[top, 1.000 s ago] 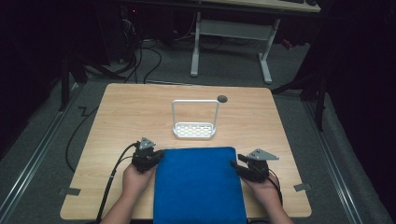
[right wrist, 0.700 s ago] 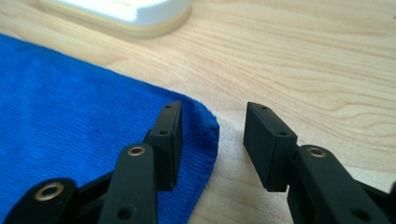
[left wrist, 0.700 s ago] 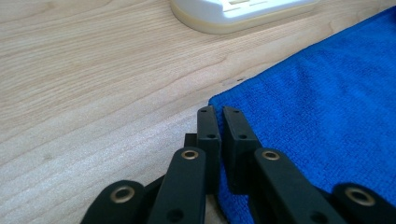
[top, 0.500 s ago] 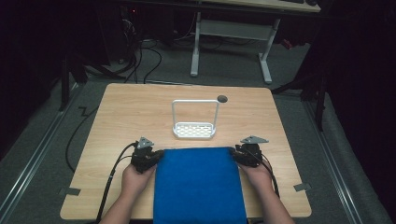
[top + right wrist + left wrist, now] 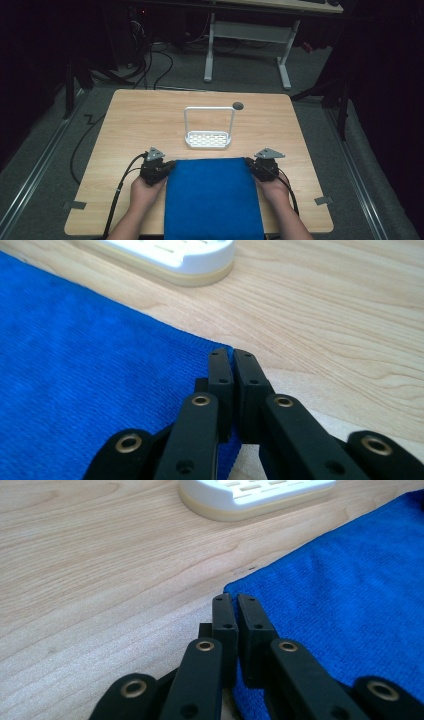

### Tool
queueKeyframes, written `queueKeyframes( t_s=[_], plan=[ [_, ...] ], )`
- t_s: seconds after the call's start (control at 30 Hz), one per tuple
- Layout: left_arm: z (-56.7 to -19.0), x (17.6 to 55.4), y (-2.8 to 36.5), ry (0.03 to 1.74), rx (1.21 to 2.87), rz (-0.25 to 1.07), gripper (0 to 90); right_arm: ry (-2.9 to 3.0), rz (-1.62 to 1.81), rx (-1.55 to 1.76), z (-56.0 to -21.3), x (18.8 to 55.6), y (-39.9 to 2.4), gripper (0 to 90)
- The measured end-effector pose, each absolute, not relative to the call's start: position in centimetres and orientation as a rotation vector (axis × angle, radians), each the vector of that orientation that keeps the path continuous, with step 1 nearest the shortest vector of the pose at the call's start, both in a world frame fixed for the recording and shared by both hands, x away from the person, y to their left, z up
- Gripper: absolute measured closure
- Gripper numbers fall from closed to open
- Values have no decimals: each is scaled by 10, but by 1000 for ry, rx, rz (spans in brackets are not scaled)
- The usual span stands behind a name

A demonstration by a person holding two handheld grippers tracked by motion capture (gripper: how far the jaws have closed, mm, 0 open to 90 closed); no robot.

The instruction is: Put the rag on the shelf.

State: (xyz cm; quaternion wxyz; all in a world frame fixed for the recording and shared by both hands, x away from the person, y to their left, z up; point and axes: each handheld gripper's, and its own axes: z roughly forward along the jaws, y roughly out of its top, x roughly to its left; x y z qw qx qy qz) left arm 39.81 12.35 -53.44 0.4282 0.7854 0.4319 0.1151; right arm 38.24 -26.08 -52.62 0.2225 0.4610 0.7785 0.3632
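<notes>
A blue cloth (image 5: 212, 200) lies flat on the near half of the wooden table (image 5: 140, 120) and hangs over its front edge. My left gripper (image 5: 170, 167) sits at the cloth's far left corner, its jaws shut on the edge of the cloth (image 5: 350, 595); in its own view the left gripper (image 5: 235, 600) pinches that corner. My right gripper (image 5: 250, 164) is at the far right corner. Its jaws have just been closing and now stand shut, with the corner of the cloth (image 5: 75, 365) between them where the right gripper (image 5: 231, 354) meets it.
A white slotted rack (image 5: 208, 140) with a tall wire handle stands just beyond the cloth at mid-table. A dark round hole (image 5: 238, 106) sits behind it. Bare wood stretches left and right of the rack. Desk legs and cables lie on the floor beyond.
The right gripper has moved left and slightly forward to the cloth's far right corner and its jaws have closed there. The left gripper has stayed put.
</notes>
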Motion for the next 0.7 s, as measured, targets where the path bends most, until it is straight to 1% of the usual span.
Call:
queueKeyframes(
  t_s=[0.23, 0.7],
  plan=[
    [-529, 394, 129, 1059, 1913, 284, 874, 2114, 1075, 1247, -519, 370, -262, 881],
    [-504, 374, 132, 995, 1817, 376, 875, 2011, 1218, 1202, -499, 349, -260, 882]
  ],
)
